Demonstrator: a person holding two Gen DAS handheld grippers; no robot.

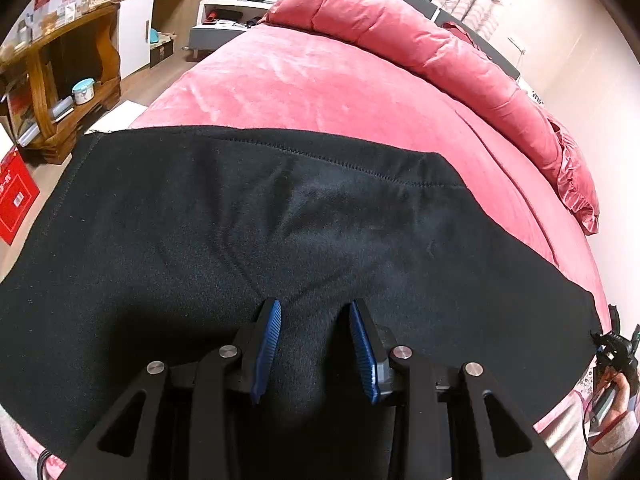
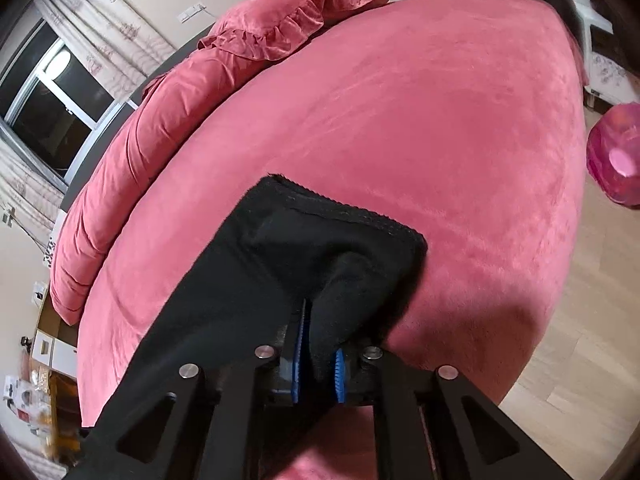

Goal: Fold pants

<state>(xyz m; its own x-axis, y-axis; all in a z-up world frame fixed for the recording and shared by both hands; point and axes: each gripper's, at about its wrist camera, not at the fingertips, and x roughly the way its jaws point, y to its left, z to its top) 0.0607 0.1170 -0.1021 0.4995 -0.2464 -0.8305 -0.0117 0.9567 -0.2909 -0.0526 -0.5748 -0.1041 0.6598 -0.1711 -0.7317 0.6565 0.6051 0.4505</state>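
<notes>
Left gripper (image 1: 315, 314) — jaws partly apart, straddling a raised ridge of black pants (image 1: 248, 220) spread over the pink bed (image 1: 304, 80). Right gripper (image 2: 320, 344) — narrow, pinching a bunched fold near the hemmed end. Pink bin (image 2: 616, 152) on the floor, contents unclear.

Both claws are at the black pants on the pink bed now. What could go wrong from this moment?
1. The right claw pinches only a small bunch of the black pants near their end; the fabric may slip out if it is pulled.
2. The left claw stands open astride a ridge of cloth, gripping nothing, so that side may stay behind and drag.
3. Wrinkles ahead of the left claw may get folded in.
</notes>
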